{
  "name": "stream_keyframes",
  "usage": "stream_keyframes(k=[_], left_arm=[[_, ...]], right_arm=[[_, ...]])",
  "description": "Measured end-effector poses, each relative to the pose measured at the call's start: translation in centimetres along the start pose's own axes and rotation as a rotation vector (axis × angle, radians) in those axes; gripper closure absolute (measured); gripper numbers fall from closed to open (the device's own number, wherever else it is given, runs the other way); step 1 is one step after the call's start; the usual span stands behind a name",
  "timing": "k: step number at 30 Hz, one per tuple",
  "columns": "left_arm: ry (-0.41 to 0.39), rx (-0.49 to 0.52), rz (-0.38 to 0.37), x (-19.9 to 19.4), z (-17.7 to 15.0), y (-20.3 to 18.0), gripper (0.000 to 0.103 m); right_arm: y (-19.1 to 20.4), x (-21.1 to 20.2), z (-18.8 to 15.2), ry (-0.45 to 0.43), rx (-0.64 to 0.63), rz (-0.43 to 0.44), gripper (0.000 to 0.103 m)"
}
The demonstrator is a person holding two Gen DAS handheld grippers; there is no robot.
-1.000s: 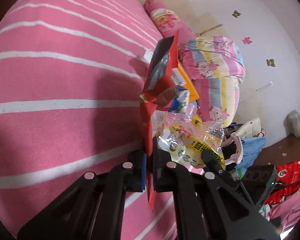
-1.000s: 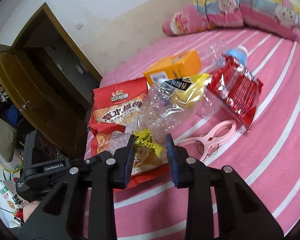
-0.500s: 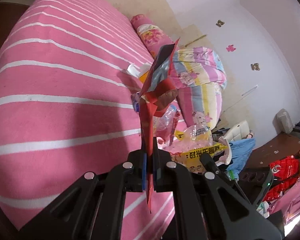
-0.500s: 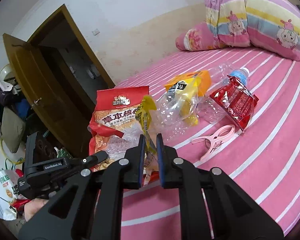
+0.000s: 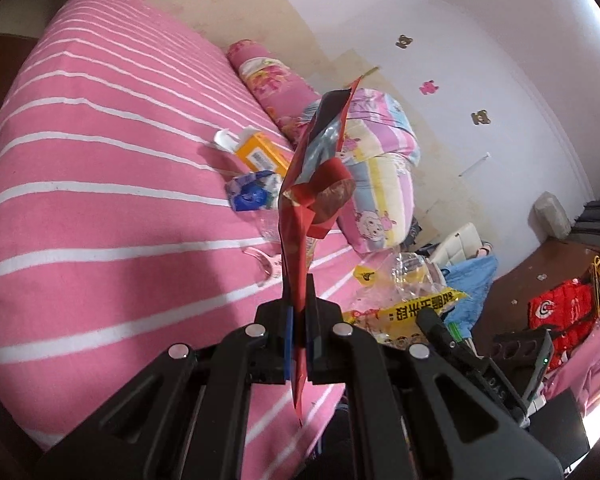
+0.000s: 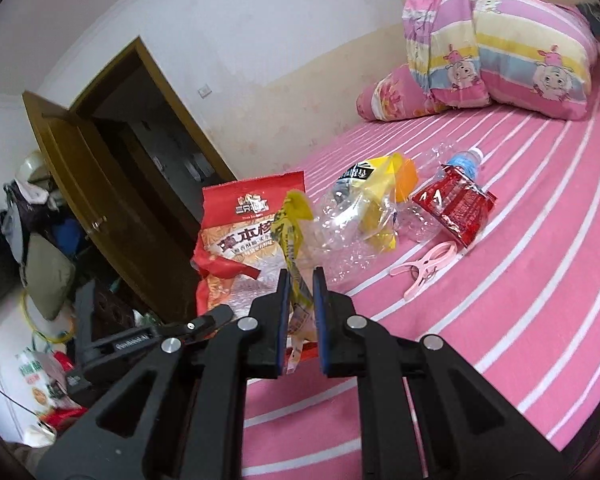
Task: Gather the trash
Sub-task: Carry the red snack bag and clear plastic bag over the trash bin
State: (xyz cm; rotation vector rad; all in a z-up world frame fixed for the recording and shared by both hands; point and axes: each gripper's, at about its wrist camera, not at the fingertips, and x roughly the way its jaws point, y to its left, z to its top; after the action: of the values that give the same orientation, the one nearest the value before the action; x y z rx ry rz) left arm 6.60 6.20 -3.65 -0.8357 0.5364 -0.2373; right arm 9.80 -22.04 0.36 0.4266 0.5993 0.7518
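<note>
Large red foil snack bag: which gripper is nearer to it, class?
Left. The left gripper clamps the large red foil snack bag itself; the right gripper is beside it, holding a yellow-and-clear plastic wrapper.

Snack bag (image 6: 244, 240) at the left near the bed (image 6: 540, 280) edge, clear wrapper (image 6: 352, 220) just right of it, crushed bottle (image 6: 456, 176) further right under a packet (image 6: 456, 204), clothes peg (image 6: 424, 268) before them, folded quilt (image 6: 512, 48) and pillow (image 6: 396, 100) behind.

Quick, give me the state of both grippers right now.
Left gripper: shut on the red snack bag, lifted off the bed.
Right gripper: shut on the yellow-and-clear wrapper.
</note>
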Motion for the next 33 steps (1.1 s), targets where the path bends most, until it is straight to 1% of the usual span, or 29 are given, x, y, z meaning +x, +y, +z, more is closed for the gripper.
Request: stream_keyframes(k=[3,9,14,18,24,27,30,33], left_arm=[[-0.018,-0.018,-0.028,-0.9,-0.8,-1.4,0.099],[-0.022,-0.001,-0.102,-2.4,-2.4,-5.1,0.099],[0.011,0.001,-0.173,-2.4,-4.5,-8.5,0.099],[0.062,0.014,-0.204,-0.9,-6.1,-10.7,0.099],[0.158,0.037,-0.245,2.0,-9.0,-13.8,0.099],[0.209,0.05,-0.257,3.7,-10.7,-15.4,0.099],[0.266,0.071,-0.266,5.7,-12.6,-17.0,0.099],[0.335,0.07,-0.266,8.1,-14.6,-18.1,0.099]], right_arm=[[0.2,-3.1,-0.3,-0.045,0.036,0.007,0.091],[0.6,-7.9,0.0,-0.099,0.027,0.01,0.091],[0.0,-12.6,0.2,-0.151,0.011,-0.013,0.091],[-1.6,-16.2,0.2,-0.189,0.024,-0.04,0.091],[-5.3,-21.8,-0.8,-0.245,0.067,-0.112,0.091],[-6.7,-23.6,-1.5,-0.259,0.087,-0.143,0.091],[-8.9,-25.8,-2.4,-0.269,0.117,-0.188,0.091],[-11.1,-27.7,-3.3,-0.277,0.151,-0.227,0.091]])
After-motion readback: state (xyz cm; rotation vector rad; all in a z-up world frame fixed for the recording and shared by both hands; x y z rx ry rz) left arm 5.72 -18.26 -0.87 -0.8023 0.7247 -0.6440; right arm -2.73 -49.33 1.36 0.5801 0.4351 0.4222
